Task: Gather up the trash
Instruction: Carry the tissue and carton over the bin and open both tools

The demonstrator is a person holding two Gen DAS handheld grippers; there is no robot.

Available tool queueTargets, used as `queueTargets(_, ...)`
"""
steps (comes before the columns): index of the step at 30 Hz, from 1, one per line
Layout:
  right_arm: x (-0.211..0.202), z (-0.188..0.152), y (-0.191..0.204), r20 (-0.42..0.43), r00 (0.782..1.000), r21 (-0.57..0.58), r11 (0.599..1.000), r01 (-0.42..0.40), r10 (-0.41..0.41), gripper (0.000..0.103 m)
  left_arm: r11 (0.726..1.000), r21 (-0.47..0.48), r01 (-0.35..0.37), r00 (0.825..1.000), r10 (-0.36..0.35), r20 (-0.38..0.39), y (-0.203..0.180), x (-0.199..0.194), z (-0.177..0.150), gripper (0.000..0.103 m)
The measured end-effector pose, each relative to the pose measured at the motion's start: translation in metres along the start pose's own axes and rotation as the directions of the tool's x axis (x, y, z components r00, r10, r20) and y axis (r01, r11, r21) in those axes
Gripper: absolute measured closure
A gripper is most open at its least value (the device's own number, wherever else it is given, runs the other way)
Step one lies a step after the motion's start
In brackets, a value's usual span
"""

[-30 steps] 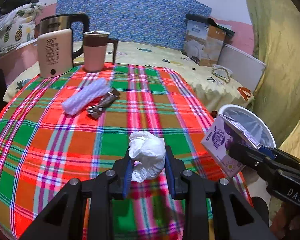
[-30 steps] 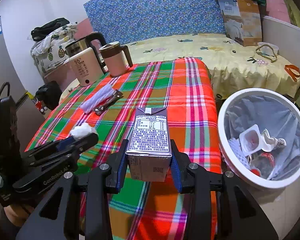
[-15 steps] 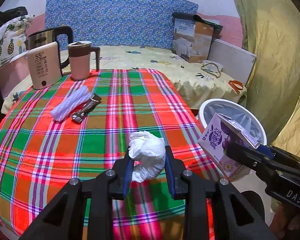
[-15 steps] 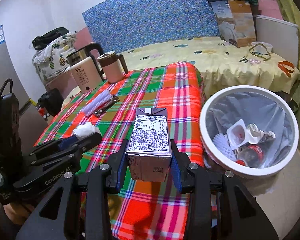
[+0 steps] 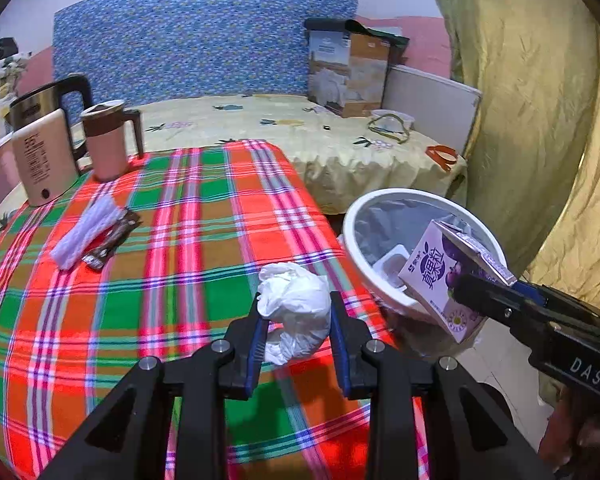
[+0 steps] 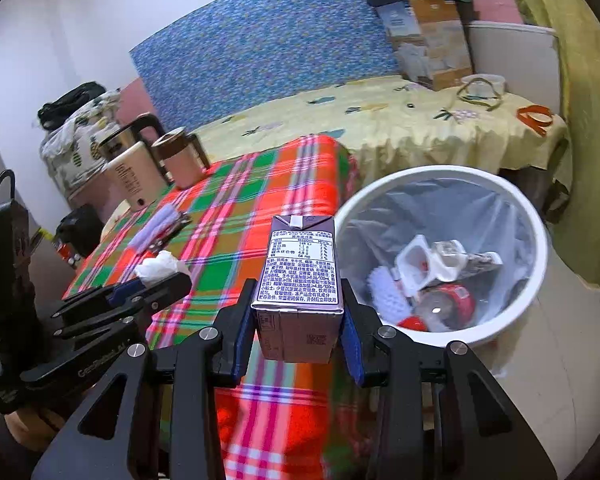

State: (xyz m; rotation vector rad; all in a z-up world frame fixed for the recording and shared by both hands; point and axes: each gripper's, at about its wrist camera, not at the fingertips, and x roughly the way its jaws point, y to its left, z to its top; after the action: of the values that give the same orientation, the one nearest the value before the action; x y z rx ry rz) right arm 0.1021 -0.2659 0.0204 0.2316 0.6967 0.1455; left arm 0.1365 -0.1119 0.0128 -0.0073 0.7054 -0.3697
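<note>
My left gripper [image 5: 296,316] is shut on a crumpled white tissue [image 5: 294,304] and holds it above the plaid tablecloth's [image 5: 172,264] right part. My right gripper [image 6: 298,312] is shut on a purple drink carton [image 6: 300,276], held upright just left of the white trash bin [image 6: 536,240]. In the left wrist view the carton [image 5: 440,276] hangs in front of the bin's rim [image 5: 356,216]. The bin holds several pieces of trash. A white foam sleeve [image 5: 86,230] and a dark wrapper [image 5: 112,240] lie on the cloth at the left.
A beige kettle [image 5: 42,160] and a pink jug [image 5: 106,144] stand at the table's far left. A bed with a yellow sheet [image 5: 300,132] lies behind, with a cardboard box [image 5: 348,72] on it. A yellow-green curtain [image 5: 540,100] hangs at the right.
Both grippers have moved right with their loads. The bin has come closer and more central in both views; the carton is now in front of the bin's rim.
</note>
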Motion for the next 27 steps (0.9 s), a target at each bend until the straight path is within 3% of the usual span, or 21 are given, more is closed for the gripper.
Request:
queueTargets(15, -0.006, 0.004, -0.059, 0.011, 0.994, 0.102, 0.989, 0.105, -0.107, 0.063, 0.988, 0.067, 0.138, 0.99, -0.137, -0.016, -0.052, 0.035, 0.031, 0.073)
queueTargets(27, 0.004, 0.005, -0.088, -0.028, 0.987, 0.128, 0.979, 0.161, -0.158, 0.063, 0.971, 0.082, 0.224, 0.97, -0.214, -0.115, -0.082, 0.085, 0.035, 0.072)
